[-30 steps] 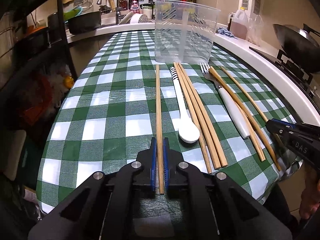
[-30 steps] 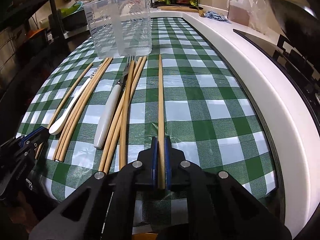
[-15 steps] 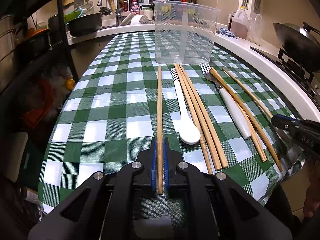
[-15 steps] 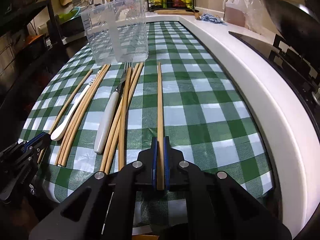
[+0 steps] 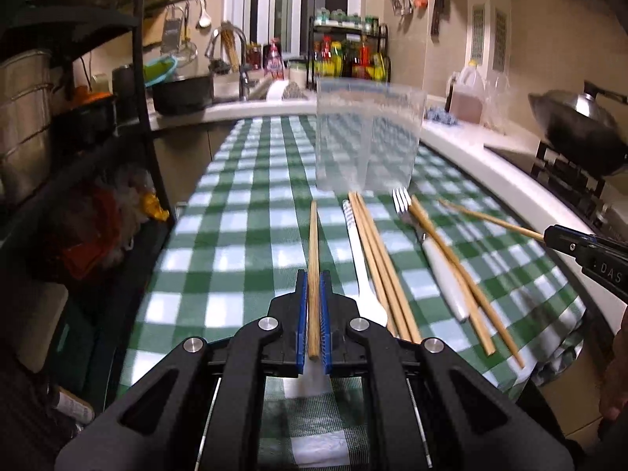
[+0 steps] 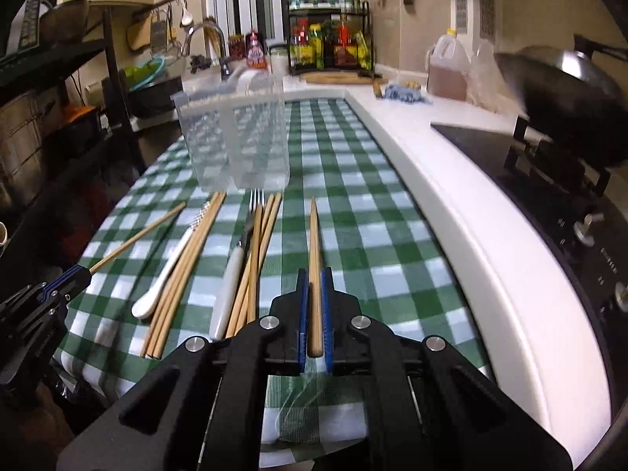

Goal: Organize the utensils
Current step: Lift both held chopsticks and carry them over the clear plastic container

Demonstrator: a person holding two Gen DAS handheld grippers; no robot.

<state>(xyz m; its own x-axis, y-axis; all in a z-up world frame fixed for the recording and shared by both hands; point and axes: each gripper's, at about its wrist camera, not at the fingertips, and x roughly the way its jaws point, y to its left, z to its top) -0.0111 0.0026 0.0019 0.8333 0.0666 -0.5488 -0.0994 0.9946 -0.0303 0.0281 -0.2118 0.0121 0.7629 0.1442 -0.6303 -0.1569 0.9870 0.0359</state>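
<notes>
My left gripper (image 5: 313, 280) is shut on a wooden chopstick (image 5: 313, 259) and holds it lifted, pointing toward the clear plastic container (image 5: 369, 137). My right gripper (image 6: 314, 278) is shut on another wooden chopstick (image 6: 314, 243), also lifted. On the green checked tablecloth (image 5: 243, 235) lie a white spoon (image 5: 363, 271), several more chopsticks (image 5: 382, 267) and a white-handled fork (image 5: 431, 251). The right gripper shows at the right edge of the left wrist view (image 5: 549, 237); the left gripper shows at the left of the right wrist view (image 6: 84, 274).
A white counter (image 6: 463, 212) and a stove with a wok (image 5: 577, 121) run along the right. A sink (image 5: 231, 90), a bottle rack (image 5: 345, 59) and an oil jug (image 5: 467, 94) stand at the back. A dark shelf rack (image 5: 78, 117) stands left.
Both grippers have lifted with their chopsticks, raising them off the tablecloth. The view now tilts up toward the container and back wall.
</notes>
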